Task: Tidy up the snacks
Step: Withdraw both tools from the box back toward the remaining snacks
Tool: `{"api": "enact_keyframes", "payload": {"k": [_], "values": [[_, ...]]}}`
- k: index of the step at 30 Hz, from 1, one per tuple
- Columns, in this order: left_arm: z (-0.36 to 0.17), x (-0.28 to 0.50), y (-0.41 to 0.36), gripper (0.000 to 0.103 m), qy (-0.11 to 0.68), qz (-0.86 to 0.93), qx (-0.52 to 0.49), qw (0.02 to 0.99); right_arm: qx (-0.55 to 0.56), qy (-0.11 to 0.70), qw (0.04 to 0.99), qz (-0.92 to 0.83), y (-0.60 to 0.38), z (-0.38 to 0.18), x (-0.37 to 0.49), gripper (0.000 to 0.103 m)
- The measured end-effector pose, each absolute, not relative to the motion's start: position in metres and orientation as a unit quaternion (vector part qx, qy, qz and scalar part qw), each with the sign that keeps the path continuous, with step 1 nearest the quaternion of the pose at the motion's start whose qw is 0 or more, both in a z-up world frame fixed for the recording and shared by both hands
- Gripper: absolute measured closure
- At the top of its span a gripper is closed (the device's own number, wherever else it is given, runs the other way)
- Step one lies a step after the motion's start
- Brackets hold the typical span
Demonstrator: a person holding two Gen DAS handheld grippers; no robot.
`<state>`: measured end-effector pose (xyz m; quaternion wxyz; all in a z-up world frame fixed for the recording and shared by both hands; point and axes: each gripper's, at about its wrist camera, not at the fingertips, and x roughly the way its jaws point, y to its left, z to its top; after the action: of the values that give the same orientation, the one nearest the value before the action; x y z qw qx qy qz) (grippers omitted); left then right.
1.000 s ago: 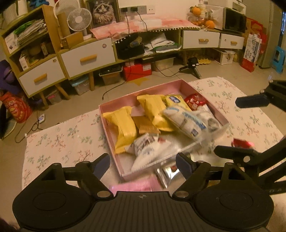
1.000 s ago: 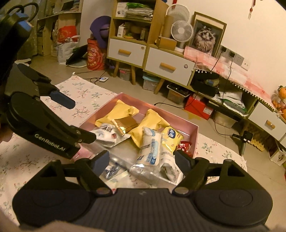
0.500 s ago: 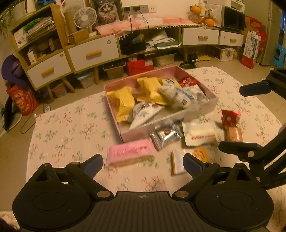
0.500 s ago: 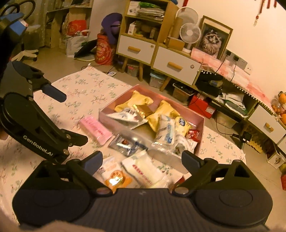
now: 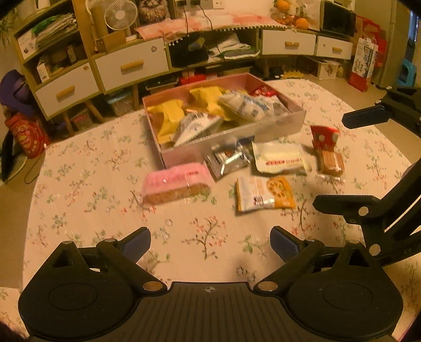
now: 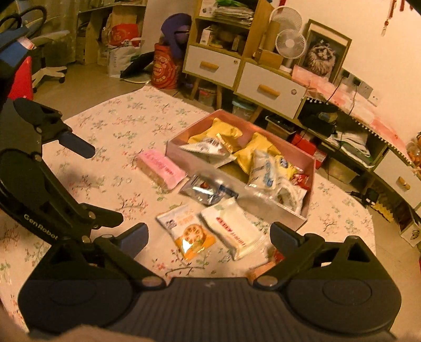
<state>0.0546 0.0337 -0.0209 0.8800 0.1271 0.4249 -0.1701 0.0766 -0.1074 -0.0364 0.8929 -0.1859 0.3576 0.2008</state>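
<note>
A pink box (image 5: 231,139) (image 6: 263,210) on the floral tablecloth holds yellow and white snack packs. In front of it lie a pink wafer pack (image 5: 176,181) (image 6: 161,165), a silver pack (image 5: 227,159) (image 6: 208,190), a white pack (image 5: 279,159) (image 6: 232,232), an orange-and-white pack (image 5: 264,194) (image 6: 188,231), a red pack (image 5: 323,135) and a brown bar (image 5: 330,163). My left gripper (image 5: 210,242) is open and empty, held back from the packs. My right gripper (image 6: 209,232) is open and empty above the orange-and-white and white packs.
The floral cloth (image 5: 92,184) covers a round table. Beyond it stand shelves with white drawers (image 5: 131,65), a fan (image 5: 117,13) and floor clutter. Bare cloth lies left of the box and in front of my left gripper.
Both grippers have pulled back and up from the box. The loose packs in front of the box have come into view. Both stay open.
</note>
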Motion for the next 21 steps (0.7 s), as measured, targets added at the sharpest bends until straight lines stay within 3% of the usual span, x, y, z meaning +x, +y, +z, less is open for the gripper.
{"api": "enact_keyframes", "payload": {"k": [21], "values": [[-0.068,0.053,-0.001,0.005,0.440,-0.200,0.120,0.867,-0.205,0.396,0.877,0.178,-0.158,-0.074,0.070,0.003]]}}
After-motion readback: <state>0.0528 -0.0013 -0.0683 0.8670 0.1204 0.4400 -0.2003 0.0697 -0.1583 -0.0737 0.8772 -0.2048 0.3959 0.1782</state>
